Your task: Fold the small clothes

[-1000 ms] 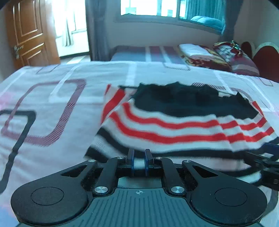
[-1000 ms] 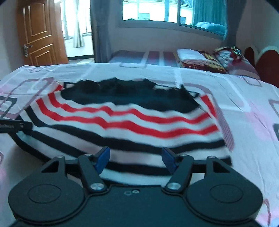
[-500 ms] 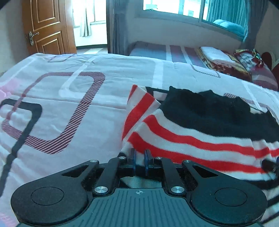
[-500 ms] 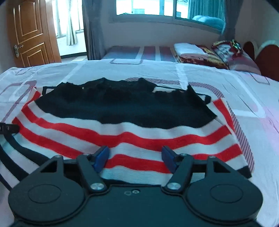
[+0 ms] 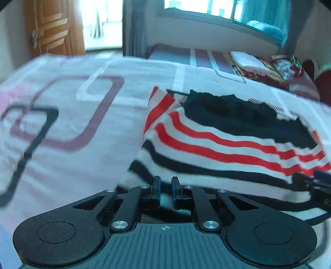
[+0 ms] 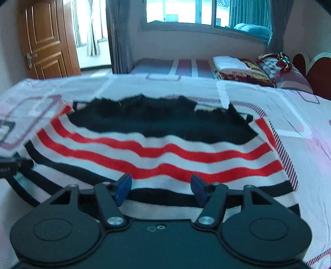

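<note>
Right wrist view takes in a bedroom: a wooden door [image 6: 44,39] at the far left, a curtained window [image 6: 186,12] along the back wall, and folded bedding and pillows [image 6: 244,68] piled at the far right. A white bedsheet [image 6: 306,132] printed with purple and black squares covers the bed. On it lies the striped garment [image 6: 165,149], spread flat, its black section toward the window and its red, white and black stripes toward the cameras. Nothing lies on top of it.

The right gripper [image 6: 161,186] sits low at the garment's near hem, pointing along the bed toward the window, its blue pads wide apart with the cloth lying beneath them and nothing clamped. In the left wrist view, the left gripper [image 5: 165,191] is at the garment's near left corner, its fingers drawn almost together with a fold of the hem pinched between them. Motion blur softens this view.
</note>
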`<state>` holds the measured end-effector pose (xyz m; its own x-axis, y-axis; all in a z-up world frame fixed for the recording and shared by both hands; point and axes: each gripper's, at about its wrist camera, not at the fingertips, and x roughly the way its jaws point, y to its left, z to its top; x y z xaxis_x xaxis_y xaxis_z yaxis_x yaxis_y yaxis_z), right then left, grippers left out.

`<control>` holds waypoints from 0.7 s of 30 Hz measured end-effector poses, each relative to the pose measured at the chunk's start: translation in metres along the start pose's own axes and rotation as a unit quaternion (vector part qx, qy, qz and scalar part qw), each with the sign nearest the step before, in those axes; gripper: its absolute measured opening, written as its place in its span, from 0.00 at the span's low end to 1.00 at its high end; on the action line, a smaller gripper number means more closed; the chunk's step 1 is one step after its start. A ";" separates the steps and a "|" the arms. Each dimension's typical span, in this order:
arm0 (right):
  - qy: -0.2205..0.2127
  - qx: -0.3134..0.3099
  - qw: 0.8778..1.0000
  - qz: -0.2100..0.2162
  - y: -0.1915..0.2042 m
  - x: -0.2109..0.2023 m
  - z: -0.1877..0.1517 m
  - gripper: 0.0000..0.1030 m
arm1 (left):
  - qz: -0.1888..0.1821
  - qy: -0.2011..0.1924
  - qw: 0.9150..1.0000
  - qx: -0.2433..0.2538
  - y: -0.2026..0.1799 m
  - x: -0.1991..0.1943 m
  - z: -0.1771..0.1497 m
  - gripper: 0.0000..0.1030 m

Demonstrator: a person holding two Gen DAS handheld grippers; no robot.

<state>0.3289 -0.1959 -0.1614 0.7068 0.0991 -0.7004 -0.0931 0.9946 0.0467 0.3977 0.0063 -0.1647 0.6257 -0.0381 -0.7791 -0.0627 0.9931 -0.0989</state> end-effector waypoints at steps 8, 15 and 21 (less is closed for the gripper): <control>0.004 0.016 1.000 0.019 0.003 -0.012 -0.004 0.65 | -0.038 0.049 0.996 -0.070 0.014 -0.004 -0.016 0.10; 0.006 0.020 0.999 0.025 0.006 -0.014 -0.007 0.65 | -0.012 0.050 0.998 -0.038 0.004 -0.007 -0.019 0.10; 0.007 0.024 0.999 0.028 0.005 -0.013 -0.007 0.65 | -0.024 0.056 0.997 -0.052 0.005 -0.011 -0.017 0.10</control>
<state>0.3142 -0.1928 -0.1568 0.6909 0.1554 -0.7061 -0.0982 0.9878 0.1212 0.3778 0.0096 -0.1672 0.5397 -0.1038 -0.8354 -0.1177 0.9733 -0.1969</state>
